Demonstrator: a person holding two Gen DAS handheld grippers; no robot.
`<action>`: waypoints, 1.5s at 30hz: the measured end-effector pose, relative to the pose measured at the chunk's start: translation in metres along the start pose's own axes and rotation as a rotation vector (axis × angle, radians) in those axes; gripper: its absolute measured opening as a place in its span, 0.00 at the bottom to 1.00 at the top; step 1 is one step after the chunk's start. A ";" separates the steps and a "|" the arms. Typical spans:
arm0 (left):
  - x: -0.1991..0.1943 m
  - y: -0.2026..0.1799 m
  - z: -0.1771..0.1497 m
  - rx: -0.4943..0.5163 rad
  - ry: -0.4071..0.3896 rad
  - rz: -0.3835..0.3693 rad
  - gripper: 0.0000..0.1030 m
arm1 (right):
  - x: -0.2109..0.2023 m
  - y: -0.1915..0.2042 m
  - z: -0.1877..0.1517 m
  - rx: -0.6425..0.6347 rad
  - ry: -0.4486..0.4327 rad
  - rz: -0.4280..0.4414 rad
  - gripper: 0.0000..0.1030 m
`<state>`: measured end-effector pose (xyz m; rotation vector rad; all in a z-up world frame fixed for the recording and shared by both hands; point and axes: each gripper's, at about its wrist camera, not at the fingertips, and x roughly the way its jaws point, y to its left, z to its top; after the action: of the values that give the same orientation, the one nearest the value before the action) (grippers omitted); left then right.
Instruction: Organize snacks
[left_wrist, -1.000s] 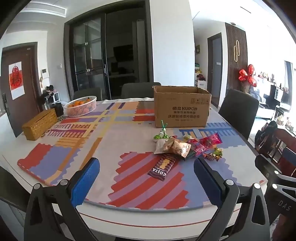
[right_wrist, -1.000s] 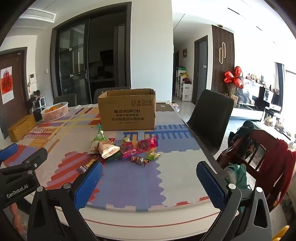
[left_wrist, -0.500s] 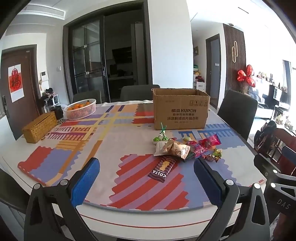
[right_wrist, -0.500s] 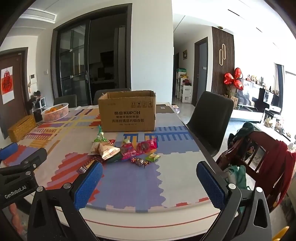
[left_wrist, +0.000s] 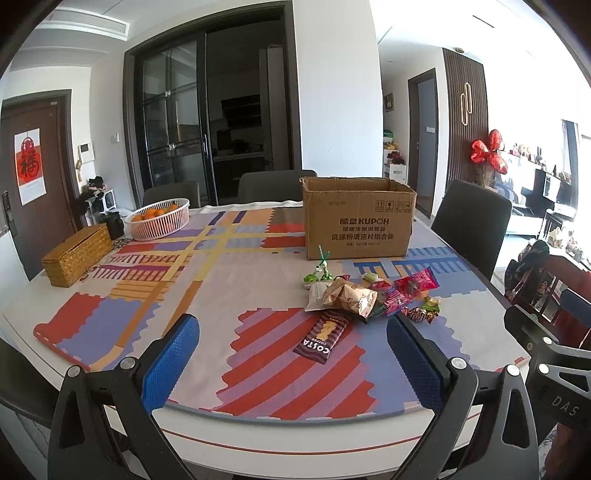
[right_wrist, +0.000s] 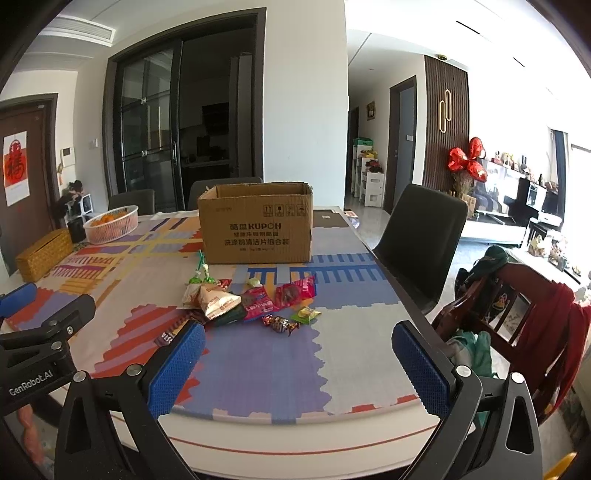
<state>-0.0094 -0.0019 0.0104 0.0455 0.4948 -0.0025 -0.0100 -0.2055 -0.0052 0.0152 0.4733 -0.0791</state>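
Note:
A pile of snack packets (left_wrist: 365, 295) lies on the patterned table mat, in front of an open cardboard box (left_wrist: 358, 218). A purple Costa bar (left_wrist: 322, 341) lies nearest the front edge. In the right wrist view the pile (right_wrist: 251, 299) sits ahead and left, before the box (right_wrist: 256, 223). My left gripper (left_wrist: 291, 358) is open and empty at the table's front edge, short of the snacks. My right gripper (right_wrist: 297, 360) is open and empty, also at the front edge.
A pink basket of oranges (left_wrist: 159, 218) and a woven tissue box (left_wrist: 75, 254) stand at the far left. Dark chairs (left_wrist: 471, 221) ring the table. A red chair with clothes (right_wrist: 517, 317) stands to the right. The left gripper's body (right_wrist: 40, 343) shows at the right view's left.
Both grippers have edged slightly forward towards the table; the snacks and box look a little nearer. Nothing on the table moved.

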 end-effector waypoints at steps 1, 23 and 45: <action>0.000 0.000 0.000 0.000 0.001 0.000 1.00 | 0.000 0.000 0.000 0.000 0.000 0.000 0.99; -0.003 0.001 0.005 -0.002 -0.013 -0.002 1.00 | -0.005 0.004 0.005 -0.006 -0.014 -0.004 0.99; -0.003 0.001 0.006 -0.001 -0.021 -0.009 1.00 | -0.006 0.005 0.005 -0.011 -0.016 0.001 0.99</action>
<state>-0.0089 -0.0016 0.0174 0.0424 0.4741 -0.0117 -0.0130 -0.1999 0.0021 0.0043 0.4574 -0.0758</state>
